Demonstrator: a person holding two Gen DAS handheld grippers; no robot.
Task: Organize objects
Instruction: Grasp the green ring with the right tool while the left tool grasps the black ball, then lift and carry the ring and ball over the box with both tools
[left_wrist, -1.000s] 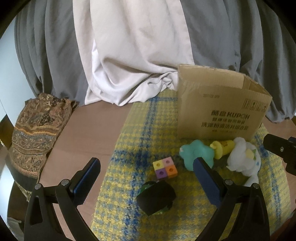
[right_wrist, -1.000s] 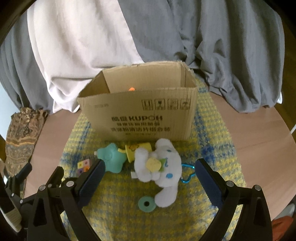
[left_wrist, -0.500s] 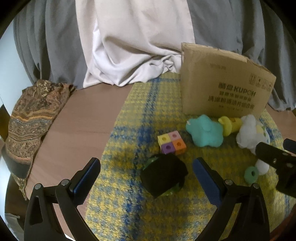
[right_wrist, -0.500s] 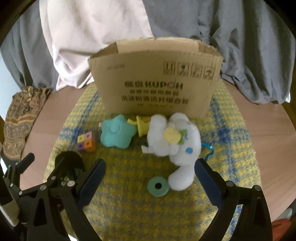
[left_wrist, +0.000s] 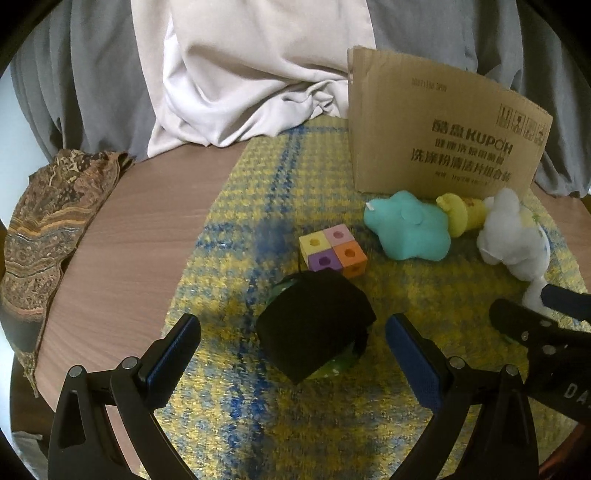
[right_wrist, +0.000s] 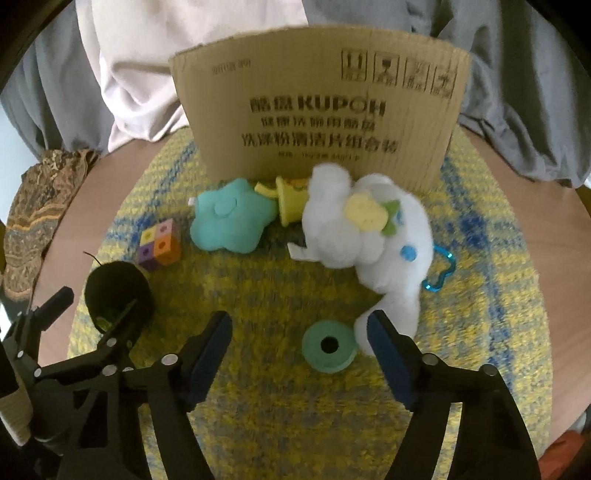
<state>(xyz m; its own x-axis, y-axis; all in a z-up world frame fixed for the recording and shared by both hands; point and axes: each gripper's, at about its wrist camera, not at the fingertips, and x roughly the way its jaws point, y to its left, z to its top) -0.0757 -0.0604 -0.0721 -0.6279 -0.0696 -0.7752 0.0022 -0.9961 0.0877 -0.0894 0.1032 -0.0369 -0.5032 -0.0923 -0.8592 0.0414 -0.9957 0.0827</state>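
A black roll with green underneath (left_wrist: 316, 325) lies on the yellow-blue mat (left_wrist: 258, 206), just ahead of my left gripper (left_wrist: 291, 341), which is open around its near side without touching it. A teal ring (right_wrist: 328, 346) lies between the fingers of my right gripper (right_wrist: 301, 338); its jaws are closing, and the pads stand clear of the ring. The right pad is close to the tail of the white plush (right_wrist: 365, 236). Further back lie a four-colour cube (left_wrist: 332, 251), a teal star cushion (left_wrist: 406, 230) and a yellow toy (left_wrist: 461, 214), in front of a cardboard box (right_wrist: 321, 103).
A blue star clip (right_wrist: 441, 273) peeks out behind the plush. The mat sits on a round wooden table (left_wrist: 122, 251) with a patterned cloth (left_wrist: 40, 229) at the left edge. Grey and white fabric (left_wrist: 240, 66) is heaped behind the box.
Both grippers have sunk toward the mat. The left now straddles the black roll. The right has come down around the teal ring and its fingers have narrowed.
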